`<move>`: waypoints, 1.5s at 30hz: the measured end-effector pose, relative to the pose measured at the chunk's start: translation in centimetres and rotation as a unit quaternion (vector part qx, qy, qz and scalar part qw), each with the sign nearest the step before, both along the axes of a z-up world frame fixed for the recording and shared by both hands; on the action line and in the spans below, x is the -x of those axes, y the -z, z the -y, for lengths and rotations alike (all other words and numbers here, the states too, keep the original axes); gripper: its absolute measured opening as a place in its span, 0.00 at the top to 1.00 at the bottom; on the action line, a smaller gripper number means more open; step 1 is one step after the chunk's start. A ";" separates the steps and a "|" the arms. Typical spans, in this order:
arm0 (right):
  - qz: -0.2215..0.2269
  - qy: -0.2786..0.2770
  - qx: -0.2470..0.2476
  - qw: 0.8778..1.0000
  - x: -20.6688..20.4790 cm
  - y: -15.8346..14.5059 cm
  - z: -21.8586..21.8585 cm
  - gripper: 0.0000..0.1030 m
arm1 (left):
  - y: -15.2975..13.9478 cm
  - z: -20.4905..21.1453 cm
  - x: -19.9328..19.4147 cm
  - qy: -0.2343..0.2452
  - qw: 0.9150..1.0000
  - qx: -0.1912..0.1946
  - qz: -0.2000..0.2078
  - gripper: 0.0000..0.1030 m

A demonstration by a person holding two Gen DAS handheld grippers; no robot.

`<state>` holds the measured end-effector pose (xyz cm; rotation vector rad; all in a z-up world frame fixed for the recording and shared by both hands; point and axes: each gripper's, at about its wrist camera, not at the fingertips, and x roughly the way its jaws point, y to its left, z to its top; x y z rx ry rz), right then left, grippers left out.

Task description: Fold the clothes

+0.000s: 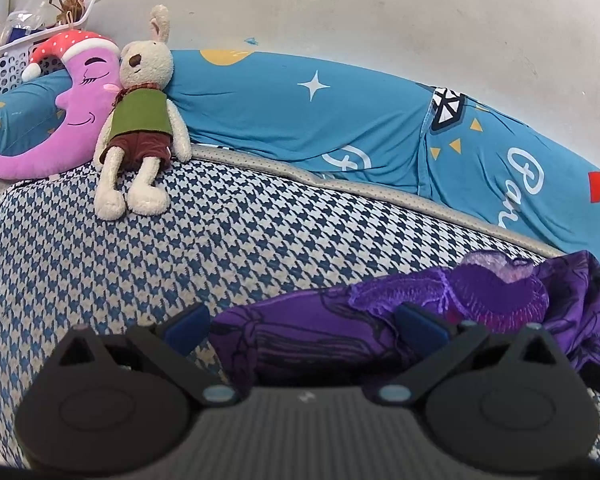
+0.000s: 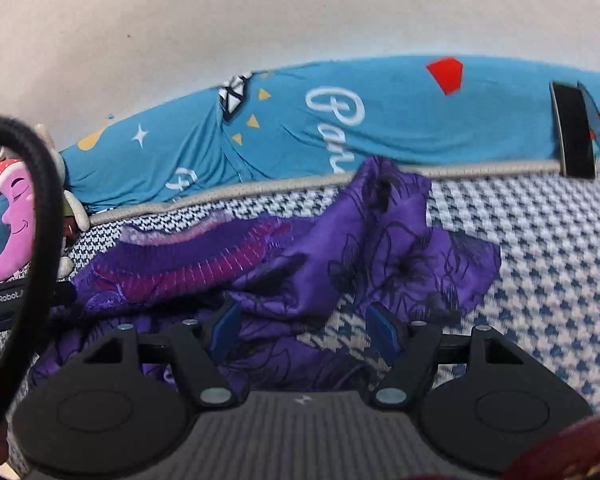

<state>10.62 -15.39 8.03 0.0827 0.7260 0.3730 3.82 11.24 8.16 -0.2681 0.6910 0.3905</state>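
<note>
Both grippers [image 1: 304,326] [image 2: 302,326] (jaws apart) over purple garment [image 2: 380,240].

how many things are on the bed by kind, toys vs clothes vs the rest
plush toys: 2, moon and rabbit
clothes: 1, purple garment
bolsters: 1, blue
phones: 1, black, leaning on the bolster
total: 5

Bed surface [image 1: 228,248] carries a blue-and-white houndstooth cover. A crumpled purple garment [image 2: 400,240] lies directly on it. A plush rabbit [image 1: 140,120] sits well left of the garment, beside a moon-shaped cushion [image 1: 72,116].
</note>
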 end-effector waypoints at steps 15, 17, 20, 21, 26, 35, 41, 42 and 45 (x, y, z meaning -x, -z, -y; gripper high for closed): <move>-0.082 -0.020 0.023 0.996 -1.0 5.6 -4.7 0.33 | 0.4 1.0 0.1 0.037 0.999 -0.016 -0.013 0.00; -0.082 -0.027 0.018 0.996 -1.0 5.9 -5.2 0.33 | 0.5 1.2 0.2 0.041 0.999 -0.019 -0.014 0.00; -0.082 -0.037 0.011 0.996 -1.0 6.2 -6.1 0.45 | 0.6 1.2 0.4 0.046 0.999 -0.021 -0.015 0.00; -0.080 -0.043 0.011 0.996 -1.0 6.2 -6.4 0.49 | 0.6 1.2 0.5 0.046 0.999 -0.021 -0.016 0.00; -0.063 -0.088 0.018 0.994 -0.5 6.4 -7.8 0.91 | 0.8 0.9 0.7 0.050 0.998 -0.014 -0.018 0.00; -0.009 -0.091 0.023 0.995 0.6 4.4 -8.0 0.96 | 0.7 0.5 0.9 0.051 0.999 -0.008 -0.017 0.00; 0.083 -0.044 0.022 0.995 1.6 0.1 -5.5 0.96 | 0.7 0.6 0.7 0.046 0.999 -0.011 -0.016 0.00; 0.091 -0.035 0.020 0.995 1.5 -0.5 -5.1 0.96 | 0.7 0.7 0.7 0.046 0.999 -0.012 -0.016 0.00; 0.103 -0.014 0.015 0.995 1.3 -1.4 -4.0 0.96 | 0.8 0.8 0.6 0.045 0.999 -0.015 -0.016 0.00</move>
